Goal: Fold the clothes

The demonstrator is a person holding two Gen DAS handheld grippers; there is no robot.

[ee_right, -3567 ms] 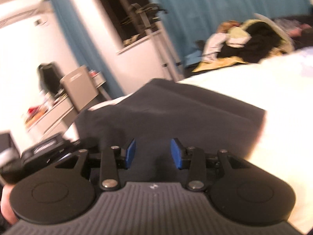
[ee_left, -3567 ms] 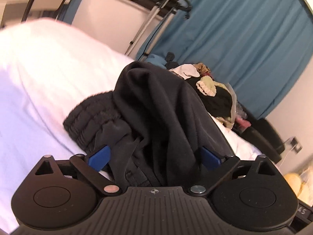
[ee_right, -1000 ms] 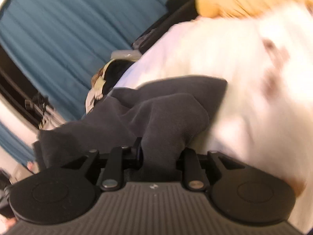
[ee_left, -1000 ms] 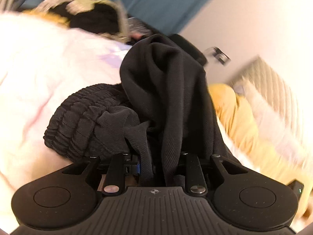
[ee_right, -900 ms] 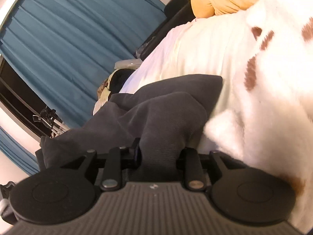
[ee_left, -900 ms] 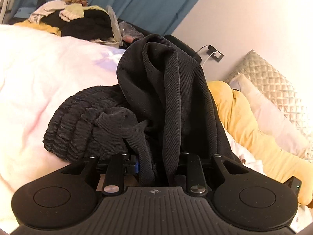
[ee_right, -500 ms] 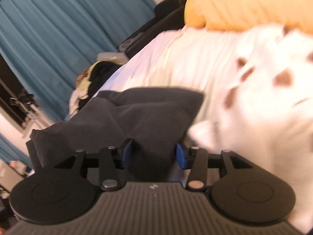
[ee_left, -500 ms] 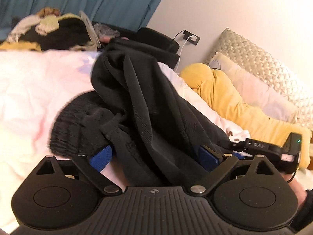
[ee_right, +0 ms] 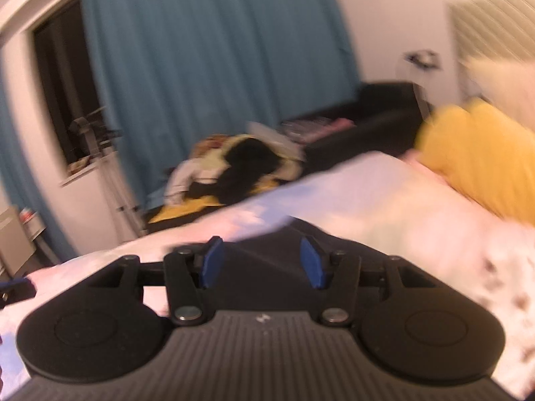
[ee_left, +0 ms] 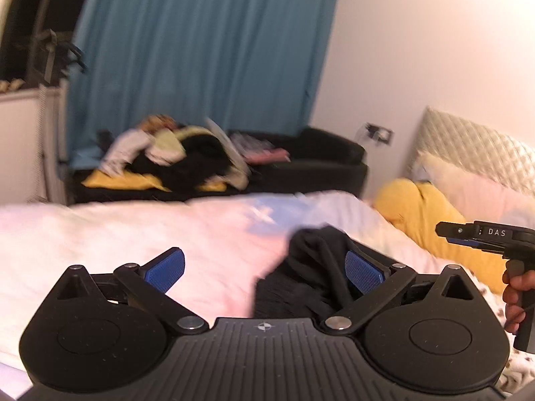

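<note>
Left gripper (ee_left: 264,269): jaws now spread wide, where a second ago they pinched the black garment (ee_left: 311,277). Garment no longer rises bunched between them; it lies low on the bed (ee_left: 133,230). Right gripper (ee_right: 262,262): jaws also parted, cloth released and lying flat.

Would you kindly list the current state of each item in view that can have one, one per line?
left gripper: open, fingers spread wide, holding nothing.
right gripper: open, holding nothing.
black garment: released, lying bunched on the bed, not neatly folded.
white bedding: spread over the bed, under the garment.
clothes pile: heaped, unfolded.
blue curtain: drawn shut.
</note>
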